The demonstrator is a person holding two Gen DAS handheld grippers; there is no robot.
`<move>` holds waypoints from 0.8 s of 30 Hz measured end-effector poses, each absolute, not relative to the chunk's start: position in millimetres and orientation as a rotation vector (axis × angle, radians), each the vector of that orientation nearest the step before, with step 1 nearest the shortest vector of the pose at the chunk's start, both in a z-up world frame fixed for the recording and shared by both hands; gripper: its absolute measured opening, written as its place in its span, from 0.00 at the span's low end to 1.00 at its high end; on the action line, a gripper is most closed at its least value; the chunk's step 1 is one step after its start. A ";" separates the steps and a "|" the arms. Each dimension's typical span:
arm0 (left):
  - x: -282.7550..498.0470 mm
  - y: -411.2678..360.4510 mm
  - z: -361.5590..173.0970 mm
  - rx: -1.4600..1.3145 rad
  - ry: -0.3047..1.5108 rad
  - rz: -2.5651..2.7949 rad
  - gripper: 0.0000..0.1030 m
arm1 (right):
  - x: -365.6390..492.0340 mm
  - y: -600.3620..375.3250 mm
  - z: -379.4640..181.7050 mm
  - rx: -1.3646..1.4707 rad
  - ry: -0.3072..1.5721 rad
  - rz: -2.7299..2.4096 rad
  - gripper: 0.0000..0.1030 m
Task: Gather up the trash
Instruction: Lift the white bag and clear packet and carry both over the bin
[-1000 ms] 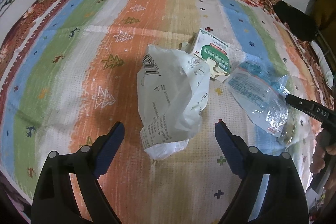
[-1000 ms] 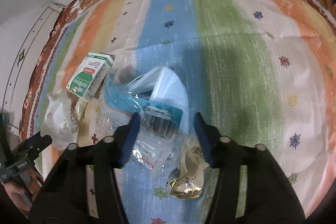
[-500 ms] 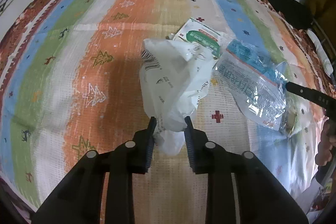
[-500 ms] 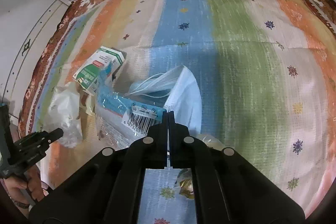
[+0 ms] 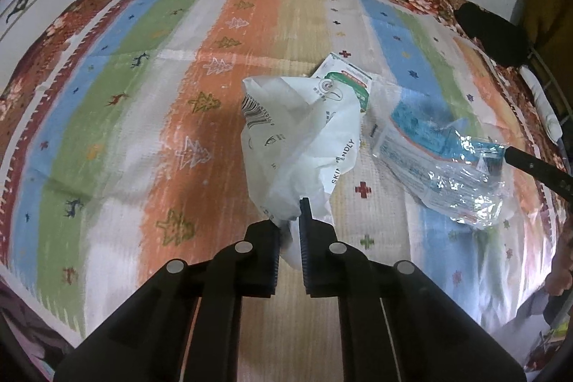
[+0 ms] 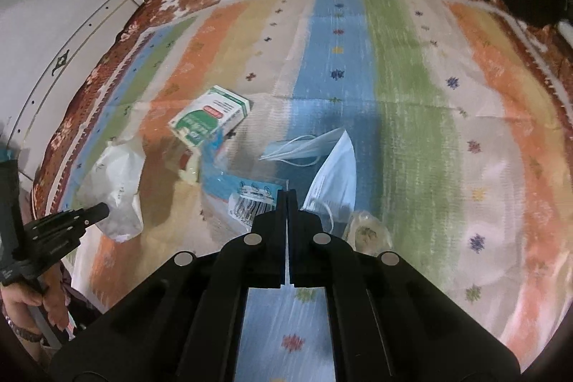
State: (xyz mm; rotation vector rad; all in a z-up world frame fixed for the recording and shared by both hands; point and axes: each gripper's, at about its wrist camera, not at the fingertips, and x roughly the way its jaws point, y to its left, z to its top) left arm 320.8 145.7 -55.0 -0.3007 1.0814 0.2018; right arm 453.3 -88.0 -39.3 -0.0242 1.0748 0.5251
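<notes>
A crumpled white plastic bag [image 5: 301, 145] is now being pinched by the closing left gripper [image 5: 292, 217], and a clear blue-printed wrapper [image 6: 247, 199] is clamped in the right gripper [image 6: 286, 199]; both were free a second ago, so lifting can follow.

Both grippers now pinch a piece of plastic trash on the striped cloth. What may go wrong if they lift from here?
1. The left gripper, jaws closing, pinches only the bottom tip of the white bag; the thin film may slip out.
2. The right gripper holds the clear wrapper by one edge, so it may tear or slide free.
3. The face mask lies against the wrapper and may get dragged along; the green box is untouched.
</notes>
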 end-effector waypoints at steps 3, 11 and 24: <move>310.6 145.7 -42.1 -0.287 1.056 0.200 0.08 | 433.7 -91.5 -23.8 -0.031 1.054 0.542 0.00; 288.1 137.7 -25.1 -0.336 1.058 0.191 0.08 | 382.7 -102.7 10.0 -0.065 0.993 0.572 0.00; 240.9 97.9 5.3 -0.308 1.004 0.111 0.08 | 312.0 -125.3 46.4 -0.094 0.904 0.581 0.00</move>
